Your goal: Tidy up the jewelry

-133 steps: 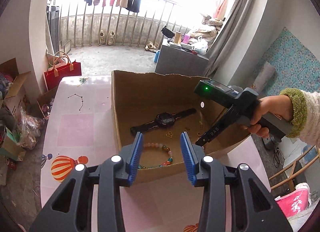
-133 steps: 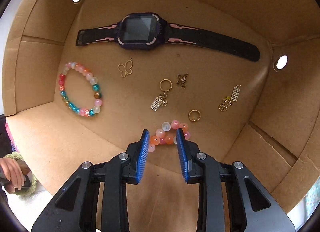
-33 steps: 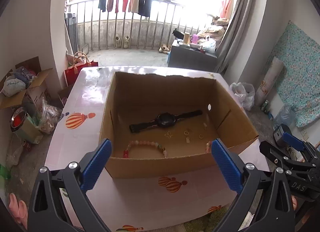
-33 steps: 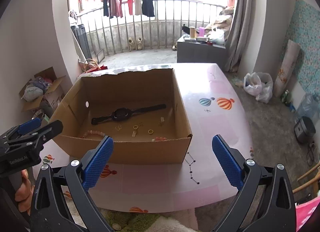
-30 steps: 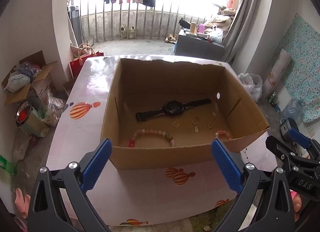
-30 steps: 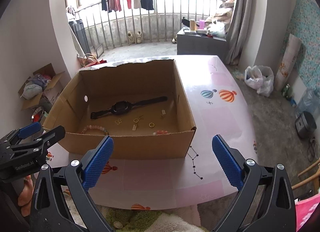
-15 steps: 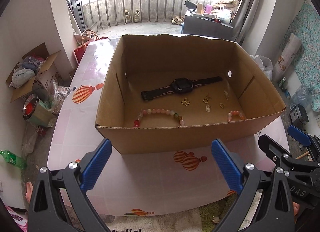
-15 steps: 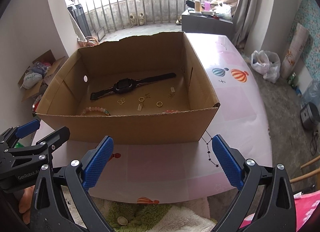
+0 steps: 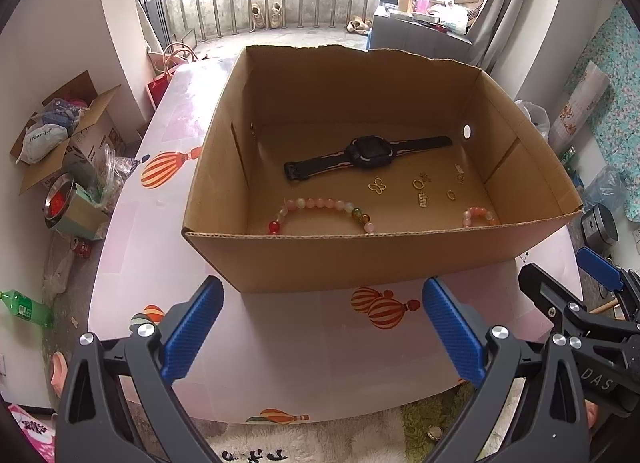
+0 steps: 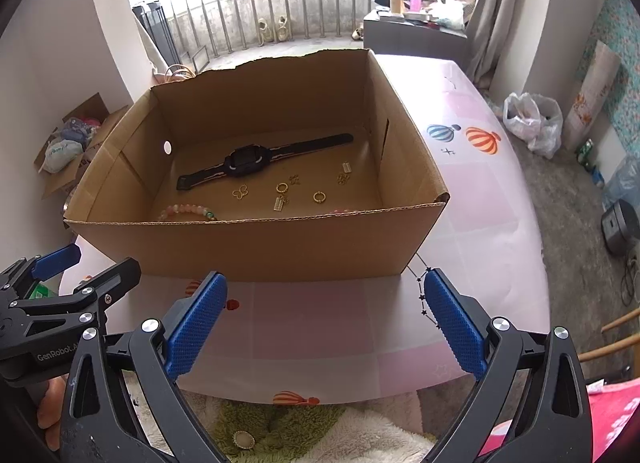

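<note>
An open cardboard box (image 9: 360, 259) (image 10: 256, 247) stands on the pink balloon-print table (image 9: 312, 347). Inside lie a black watch (image 9: 368, 155) (image 10: 248, 163), a multicolour bead bracelet (image 9: 320, 209) (image 10: 186, 211), a pink-orange bead bracelet (image 9: 478, 216), a gold butterfly charm (image 9: 376, 186) (image 10: 240, 192), gold rings (image 9: 418, 183) (image 10: 319, 196) and small charms (image 10: 343, 173). My left gripper (image 9: 322, 319) hangs wide open before the box's near wall, holding nothing. My right gripper (image 10: 326, 313) is likewise wide open, over the table's front edge.
Each gripper shows at the edge of the other's view: the right one (image 9: 580, 303), the left one (image 10: 60, 283). A floor box with clutter (image 9: 60, 131), a metal bowl (image 9: 60, 199) and a green bottle (image 9: 24, 307) lie left of the table. A shaggy rug (image 10: 280, 427) lies below.
Since 4.4 s ago both grippers left the box, opened wide and drew back. In the last second they moved lower and closer toward the box's near wall.
</note>
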Demonstrator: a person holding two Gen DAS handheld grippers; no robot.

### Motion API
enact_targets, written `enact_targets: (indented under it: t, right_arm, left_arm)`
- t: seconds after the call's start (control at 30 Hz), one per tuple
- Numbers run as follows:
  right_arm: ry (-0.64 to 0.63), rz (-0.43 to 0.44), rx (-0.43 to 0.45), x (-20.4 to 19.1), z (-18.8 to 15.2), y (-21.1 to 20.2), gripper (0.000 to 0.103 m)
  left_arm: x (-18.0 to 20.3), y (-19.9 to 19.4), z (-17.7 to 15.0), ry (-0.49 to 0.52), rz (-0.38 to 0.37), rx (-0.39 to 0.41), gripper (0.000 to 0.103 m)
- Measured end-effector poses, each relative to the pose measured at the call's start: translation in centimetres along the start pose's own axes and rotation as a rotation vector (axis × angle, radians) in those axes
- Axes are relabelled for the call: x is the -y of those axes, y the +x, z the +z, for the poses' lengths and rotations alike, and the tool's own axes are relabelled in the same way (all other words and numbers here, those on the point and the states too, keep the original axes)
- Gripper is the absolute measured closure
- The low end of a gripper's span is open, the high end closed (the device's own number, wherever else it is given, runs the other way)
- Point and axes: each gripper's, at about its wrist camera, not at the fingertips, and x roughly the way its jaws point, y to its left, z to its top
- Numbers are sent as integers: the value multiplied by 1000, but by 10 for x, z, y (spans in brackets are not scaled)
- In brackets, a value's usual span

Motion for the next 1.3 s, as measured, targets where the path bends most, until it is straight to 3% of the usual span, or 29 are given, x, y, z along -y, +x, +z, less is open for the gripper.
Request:
enact_targets:
  t: [1.3]
  right_arm:
    - [1,13,-20,-3,3,4,8]
  left_arm:
    - [-5,8,-2,-13,-9,-40,5]
